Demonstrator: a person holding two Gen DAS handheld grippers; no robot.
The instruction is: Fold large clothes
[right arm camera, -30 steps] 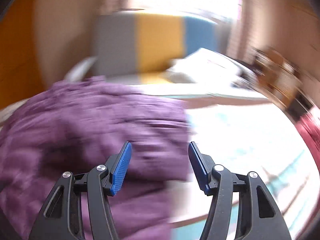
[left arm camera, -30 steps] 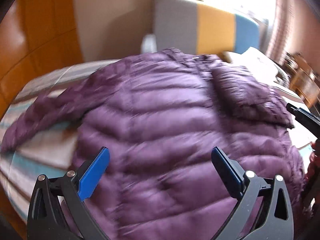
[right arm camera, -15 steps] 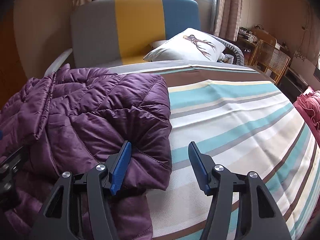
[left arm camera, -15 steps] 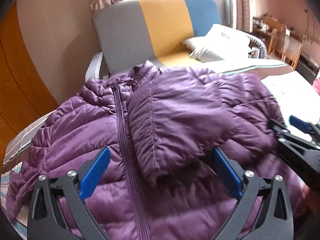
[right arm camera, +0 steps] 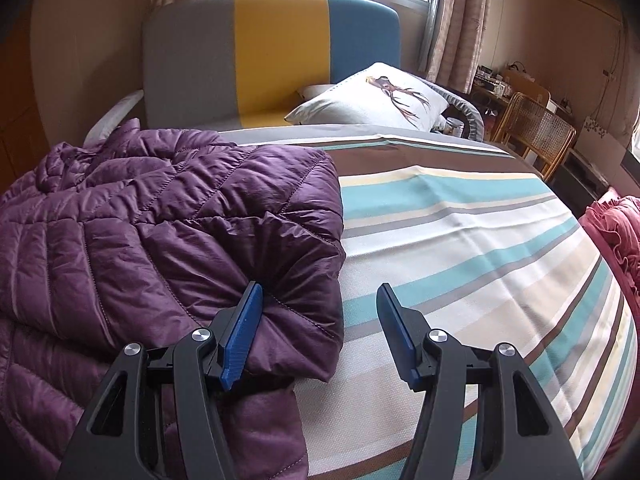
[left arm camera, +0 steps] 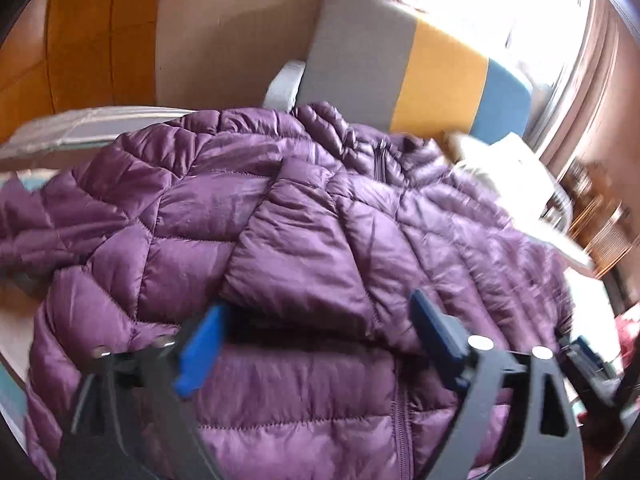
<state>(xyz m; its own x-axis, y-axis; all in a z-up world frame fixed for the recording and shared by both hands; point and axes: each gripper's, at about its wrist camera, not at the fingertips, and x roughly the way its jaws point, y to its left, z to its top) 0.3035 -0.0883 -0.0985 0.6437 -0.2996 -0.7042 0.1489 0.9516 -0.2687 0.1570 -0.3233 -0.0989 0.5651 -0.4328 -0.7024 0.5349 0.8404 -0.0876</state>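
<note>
Purple puffer jacket (right arm camera: 152,240) lies spread on the striped bedspread (right arm camera: 460,240), a sleeve folded across its front.

Left gripper (left arm camera: 320,332) has just been opening; its jaws stand wide over the folded sleeve (left arm camera: 304,256), squeezing nothing. Right gripper (right arm camera: 320,316) is released too, its left pad (right arm camera: 244,332) touching the cuff while the other pad stands clear over the bedspread. Only the right view shows the deer-print pillow (right arm camera: 372,96), the wicker chair (right arm camera: 532,132) and the red cloth (right arm camera: 616,236); the left view shows the jacket's zipper (left arm camera: 400,412).
</note>
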